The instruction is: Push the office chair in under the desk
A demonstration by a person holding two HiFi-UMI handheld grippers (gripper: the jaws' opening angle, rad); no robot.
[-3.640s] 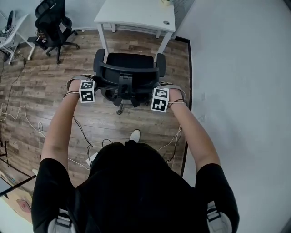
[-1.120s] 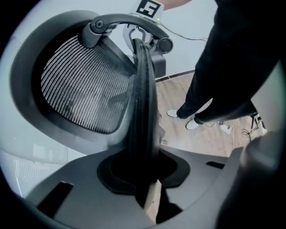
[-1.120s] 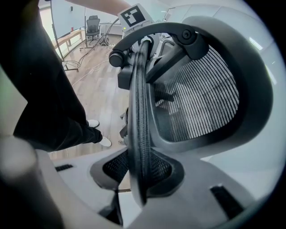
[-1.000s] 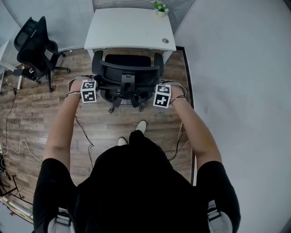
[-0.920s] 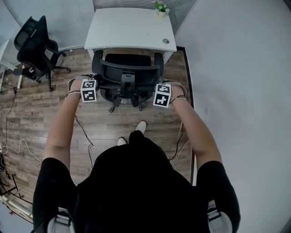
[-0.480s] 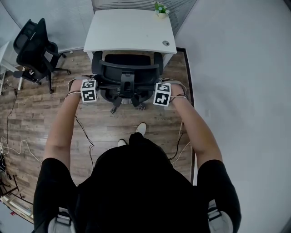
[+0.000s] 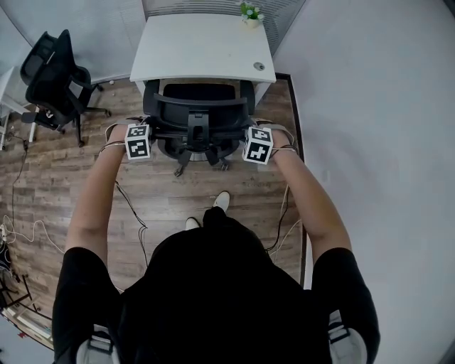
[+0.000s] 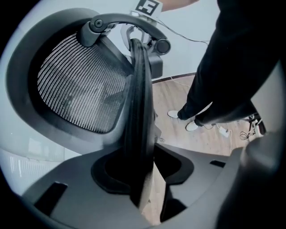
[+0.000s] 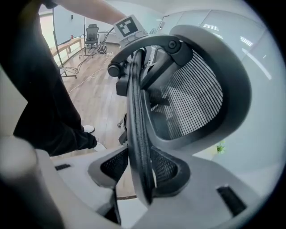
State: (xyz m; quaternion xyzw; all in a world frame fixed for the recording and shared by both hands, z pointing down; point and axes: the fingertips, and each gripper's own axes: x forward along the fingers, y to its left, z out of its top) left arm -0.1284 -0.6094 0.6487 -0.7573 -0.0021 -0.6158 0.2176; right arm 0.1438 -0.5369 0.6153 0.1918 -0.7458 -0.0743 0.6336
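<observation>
A: Room first?

B: Wood floor [image 7: 163, 192], pale wall [image 7: 370, 106] to the right of the desk [image 7: 202, 50]. The desk is white and stands against the far side.

A: The office chair [image 7: 199, 94]?

B: Black, pulled up square to the desk's near edge. Seat sits between the desk's legs, its far end at or under the edge; how far under, cannot tell. Backrest [image 7: 199, 106] and wheel base stick out on the person's side of the desk.

A: Anything else big?

B: A second chair [image 7: 53, 71], black, well left of the desk.

A: Claws?

B: Left gripper [image 8: 144, 167] is at the backrest's left rim and right gripper [image 9: 142, 172] at its right rim, both on the side of the chair away from the desk and pointing steeply down. Both have just been opening. On the left, the rim stands between the jaws with floor showing through a gap beside it. On the right it is the same, rim between the jaws and a gap on one side. Both released, neither clamping.

A: Small things?

B: Cables [image 7: 131, 206] on the floor behind the chair. White shoes [image 7: 222, 200] there too. A potted plant [image 7: 249, 12] on the desk's far right corner.
</observation>
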